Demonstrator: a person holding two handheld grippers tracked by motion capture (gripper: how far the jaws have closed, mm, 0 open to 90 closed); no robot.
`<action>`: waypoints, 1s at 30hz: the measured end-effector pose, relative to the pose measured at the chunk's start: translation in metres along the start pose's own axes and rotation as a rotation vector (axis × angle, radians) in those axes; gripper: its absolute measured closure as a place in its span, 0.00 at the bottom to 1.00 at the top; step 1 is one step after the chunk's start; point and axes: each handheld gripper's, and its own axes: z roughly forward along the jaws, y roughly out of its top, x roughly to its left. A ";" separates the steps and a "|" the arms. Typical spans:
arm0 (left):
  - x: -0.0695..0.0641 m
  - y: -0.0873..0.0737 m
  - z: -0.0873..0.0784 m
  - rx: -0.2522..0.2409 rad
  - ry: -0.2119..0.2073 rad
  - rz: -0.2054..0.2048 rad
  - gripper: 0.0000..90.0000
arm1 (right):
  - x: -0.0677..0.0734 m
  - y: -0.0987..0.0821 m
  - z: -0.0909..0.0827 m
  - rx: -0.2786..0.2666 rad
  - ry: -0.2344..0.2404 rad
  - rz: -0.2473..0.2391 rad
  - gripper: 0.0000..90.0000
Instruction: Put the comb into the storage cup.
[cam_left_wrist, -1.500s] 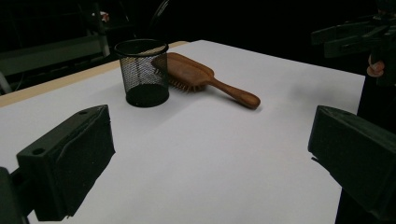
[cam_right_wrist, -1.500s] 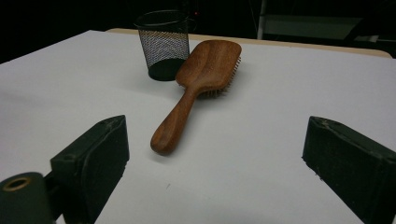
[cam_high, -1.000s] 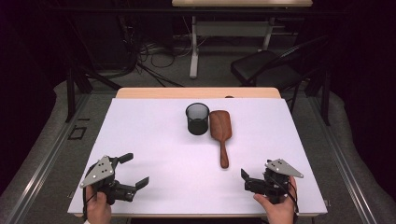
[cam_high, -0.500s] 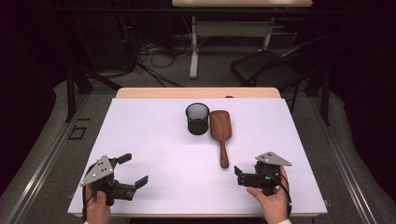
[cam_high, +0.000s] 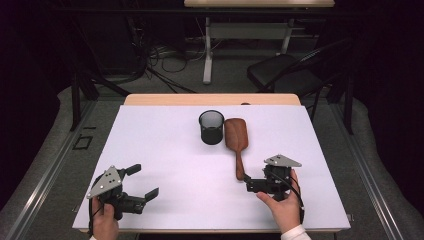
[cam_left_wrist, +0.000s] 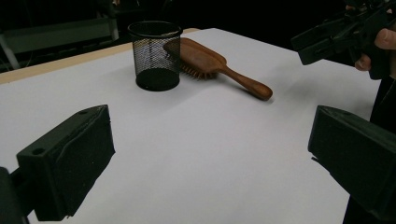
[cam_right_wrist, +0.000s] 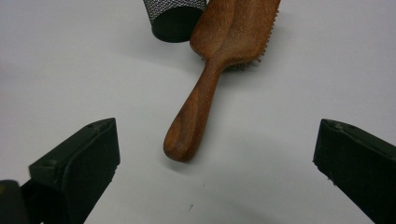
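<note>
The right gripper (cam_high: 248, 183) hovers low over the counter (cam_high: 170, 150) with its jaws spread wide and empty. The wooden hairbrush (cam_right_wrist: 219, 70) lies bristles-down directly ahead of this gripper; the rounded handle end sits between the two jaws' lines, just in front of them and not touching either. The brush head lies farther out, just beside a black mesh cup (cam_high: 211, 127), which stands upright to its left as seen from the gripper. The left gripper (cam_high: 142, 181) is held well apart from the brush, near the counter's front edge, jaws wide and empty.
</note>
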 end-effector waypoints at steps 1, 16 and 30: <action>0.000 0.000 0.000 0.000 -0.001 0.001 0.00 | 0.000 0.000 0.000 0.000 0.000 0.000 0.00; -0.001 -0.001 0.002 0.005 -0.006 0.000 0.00 | 0.002 0.023 0.020 0.058 0.003 0.032 0.16; -0.001 -0.001 0.003 0.013 -0.010 0.001 0.00 | 0.001 0.040 0.048 0.140 0.003 0.061 0.21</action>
